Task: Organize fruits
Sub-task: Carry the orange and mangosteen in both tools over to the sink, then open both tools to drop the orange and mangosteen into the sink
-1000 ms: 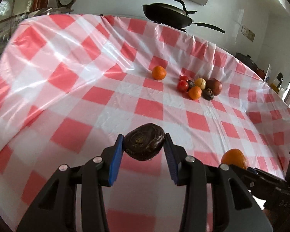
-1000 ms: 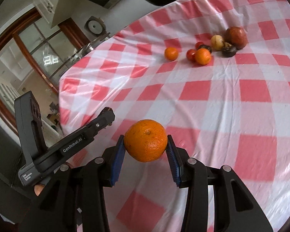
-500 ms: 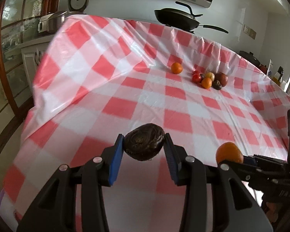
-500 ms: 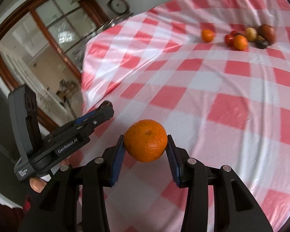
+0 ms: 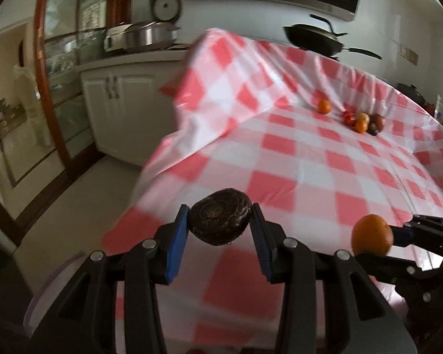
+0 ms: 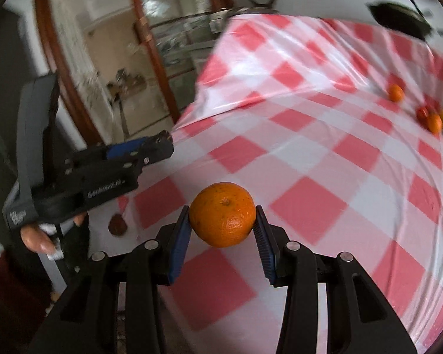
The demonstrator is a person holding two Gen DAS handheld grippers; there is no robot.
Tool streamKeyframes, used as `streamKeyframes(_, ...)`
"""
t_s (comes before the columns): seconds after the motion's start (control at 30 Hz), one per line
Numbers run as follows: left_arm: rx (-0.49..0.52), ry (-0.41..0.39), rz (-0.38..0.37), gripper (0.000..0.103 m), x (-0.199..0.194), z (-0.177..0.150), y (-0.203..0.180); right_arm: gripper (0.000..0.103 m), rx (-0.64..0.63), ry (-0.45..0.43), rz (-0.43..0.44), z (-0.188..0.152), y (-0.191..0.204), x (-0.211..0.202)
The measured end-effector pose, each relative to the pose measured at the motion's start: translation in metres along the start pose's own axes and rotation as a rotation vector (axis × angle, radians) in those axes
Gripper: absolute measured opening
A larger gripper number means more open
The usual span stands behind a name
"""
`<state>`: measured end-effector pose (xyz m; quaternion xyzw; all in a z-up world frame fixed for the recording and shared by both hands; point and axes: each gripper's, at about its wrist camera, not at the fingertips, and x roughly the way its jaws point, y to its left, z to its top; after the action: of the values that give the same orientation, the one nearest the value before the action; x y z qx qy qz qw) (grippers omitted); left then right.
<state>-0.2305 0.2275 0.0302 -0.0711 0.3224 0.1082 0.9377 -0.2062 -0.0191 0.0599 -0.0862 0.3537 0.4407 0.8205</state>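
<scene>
The left tongs (image 5: pixel 220 230) were clamped on a dark brown, wrinkled, roundish fruit (image 5: pixel 220 224), its blue pads pressing either side, held in the air above the near edge of the bench (image 5: pixel 310 159), which was draped in a glossy red-and-white checked plastic cloth. The right tongs (image 6: pixel 223 222) gripped a round orange citrus fruit (image 6: pixel 222 214) with a small green stem scar facing up, likewise clear of the cloth and over its near part. In the left wrist view, the right tongs appeared at the lower right edge with the orange fruit at their tip, just beside the left tongs. In the right wrist view, the left tongs reached in from the left, with a hand (image 6: pixel 37 236) around their grip; the fruit they held was hidden there. Far across the bench lay a single small orange fruit (image 5: pixel 324 106), and near it, to the right, a tight cluster of small fruits (image 5: pixel 364 122): red, yellow, orange and dark ones touching or nearly touching. Beyond the far edge of the bench sat a black frying pan (image 5: pixel 313 39) with a long handle. To the left stood white cabinets (image 5: pixel 118 109) bearing a silvery lidded pot (image 5: pixel 141 37), and a glazed door with a brown wooden frame (image 5: pixel 48 88). Much of the surroundings were motion-blurred.
</scene>
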Motion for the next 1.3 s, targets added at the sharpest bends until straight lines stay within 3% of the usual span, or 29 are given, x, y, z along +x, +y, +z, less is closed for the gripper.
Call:
streamKeyframes(0.27, -0.107, 0.023, 0.115, 0.042, -0.022, -0.04, 0.068, 0.042, -0.208, 0.036, 0.085, -0.007, 0.069, 0.016)
streamKeyframes(0.57, -0.203, 0.18, 0.247, 0.042, -0.001, -0.085, 0.126, 0.042, -0.472, 0.168, 0.226, -0.033, 0.151, 0.053)
streamKeyframes(0.83, -0.247, 0.354, 0.304, 0.042, 0.042, -0.128, 0.151, 0.042, -0.608, 0.429, 0.171, -0.073, 0.189, 0.146)
streamKeyframes(1.0, -0.271, 0.405, 0.338, 0.042, 0.054, -0.151, 0.168, 0.042, -0.662, 0.5, 0.102, -0.089, 0.201, 0.187)
streamKeyframes(1.3, -0.373, 0.46, 0.36, 0.043, 0.065, -0.173, 0.198, 0.042, -0.667, 0.569, 0.07, -0.104, 0.209, 0.212)
